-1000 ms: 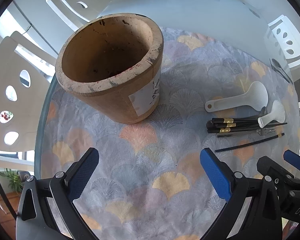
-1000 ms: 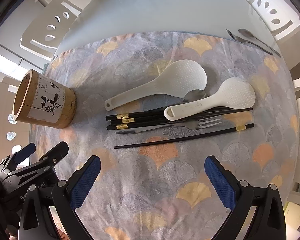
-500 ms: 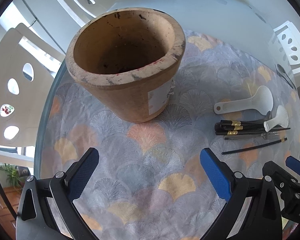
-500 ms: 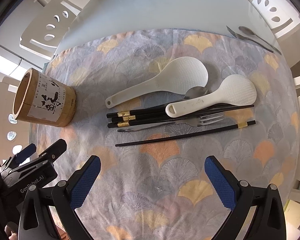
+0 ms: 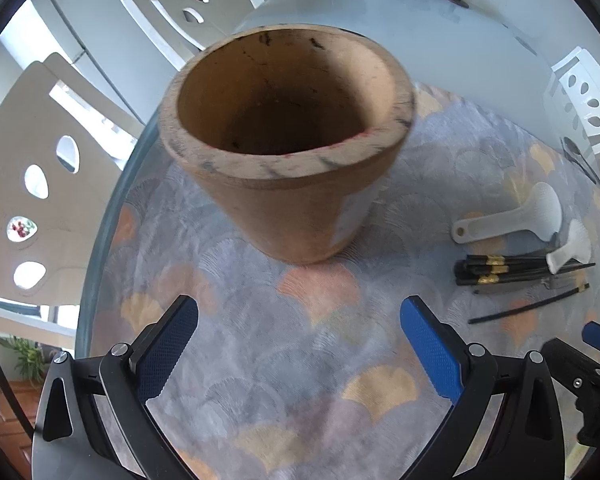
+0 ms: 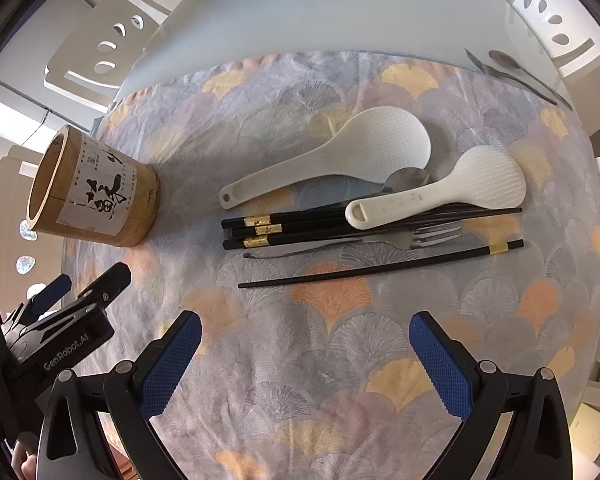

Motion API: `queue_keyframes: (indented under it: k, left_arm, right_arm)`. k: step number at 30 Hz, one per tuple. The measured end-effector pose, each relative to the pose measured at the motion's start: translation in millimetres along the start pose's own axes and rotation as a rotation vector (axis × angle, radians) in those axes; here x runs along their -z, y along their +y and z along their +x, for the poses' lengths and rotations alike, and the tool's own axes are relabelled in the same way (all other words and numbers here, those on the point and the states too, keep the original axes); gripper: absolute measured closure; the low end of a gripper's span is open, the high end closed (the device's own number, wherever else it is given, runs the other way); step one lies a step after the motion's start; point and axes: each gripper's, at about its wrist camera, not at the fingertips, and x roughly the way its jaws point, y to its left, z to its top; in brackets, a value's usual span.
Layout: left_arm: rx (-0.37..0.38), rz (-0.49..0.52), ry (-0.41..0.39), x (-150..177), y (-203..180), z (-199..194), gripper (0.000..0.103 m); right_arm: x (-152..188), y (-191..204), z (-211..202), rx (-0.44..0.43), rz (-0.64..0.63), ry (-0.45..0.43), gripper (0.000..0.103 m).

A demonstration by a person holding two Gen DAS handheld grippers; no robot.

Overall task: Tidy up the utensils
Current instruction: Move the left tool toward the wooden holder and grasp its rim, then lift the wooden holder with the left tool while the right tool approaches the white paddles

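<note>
Between the spread blue pads of the left gripper [image 5: 298,344], which grips nothing, lies only patterned cloth [image 5: 300,380], and just ahead stands the rough, thick-walled bamboo holder [image 5: 288,152], empty and probably about to be steadied. Ahead of the right gripper [image 6: 304,354], equally released, lie a lone black chopstick [image 6: 380,264], a steel fork [image 6: 356,245], banded chopsticks [image 6: 284,230] and two pebbled white rice paddles [image 6: 332,158], heaped loosely, awaiting sorting.

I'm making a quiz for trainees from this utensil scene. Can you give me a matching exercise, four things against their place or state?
Things:
1. holder
2. single chopstick
3. fork
4. smaller paddle

Place or state:
A. lies across the chopstick bundle
B. nearest the right gripper
C. upright and empty
D. between the bundle and the single chopstick

Pairs: 1-C, 2-B, 3-D, 4-A
</note>
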Motion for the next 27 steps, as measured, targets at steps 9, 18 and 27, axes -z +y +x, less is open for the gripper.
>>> queue_keyframes:
  k: [9, 18, 27]
  left_arm:
    - [0.015, 0.056, -0.172, 12.1, 12.5, 7.3, 0.002]
    - [0.075, 0.04, -0.265, 15.9, 14.4, -0.4, 0.002]
    - [0.066, -0.034, -0.255, 25.4, 14.5, -29.3, 0.001]
  right_arm:
    - [-3.9, 6.2, 8.0, -0.018, -0.029, -0.016, 0.0]
    - [6.3, -5.0, 34.5, -0.042, 0.028, 0.007, 0.0]
    - [22.1, -23.7, 52.7, 0.022, 0.058, 0.029, 0.0]
